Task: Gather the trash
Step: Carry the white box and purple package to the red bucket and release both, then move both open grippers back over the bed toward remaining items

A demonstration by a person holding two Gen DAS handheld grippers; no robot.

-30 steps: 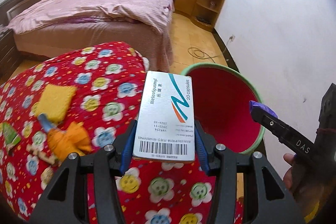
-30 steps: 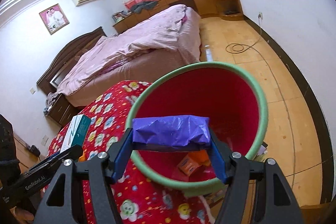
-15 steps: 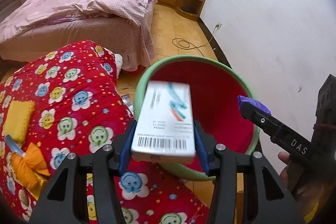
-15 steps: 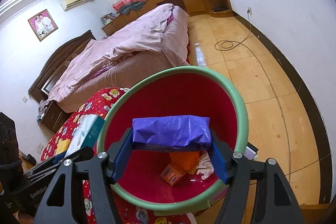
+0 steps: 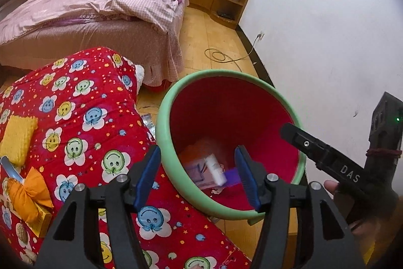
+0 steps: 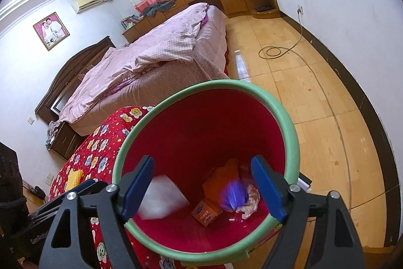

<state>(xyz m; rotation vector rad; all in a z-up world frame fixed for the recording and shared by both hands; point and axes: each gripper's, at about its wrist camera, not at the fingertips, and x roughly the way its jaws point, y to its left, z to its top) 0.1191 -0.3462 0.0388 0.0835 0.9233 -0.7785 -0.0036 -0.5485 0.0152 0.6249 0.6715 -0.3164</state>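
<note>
Two pieces of trash, a white box and a blurred purple wrapper, lie in the red bin with the green rim, among orange packets. Both the left claw and right claw have just been opening and stand wide over the bin's mouth, holding nothing. Flowered red surface touches the bin's left rim; bare wooden floor lies open beyond it.

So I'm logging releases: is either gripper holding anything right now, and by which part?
Nothing is held. The left gripper and right gripper, jaws just opened, are empty above the bin; the white box and purple wrapper are inside it.
</note>
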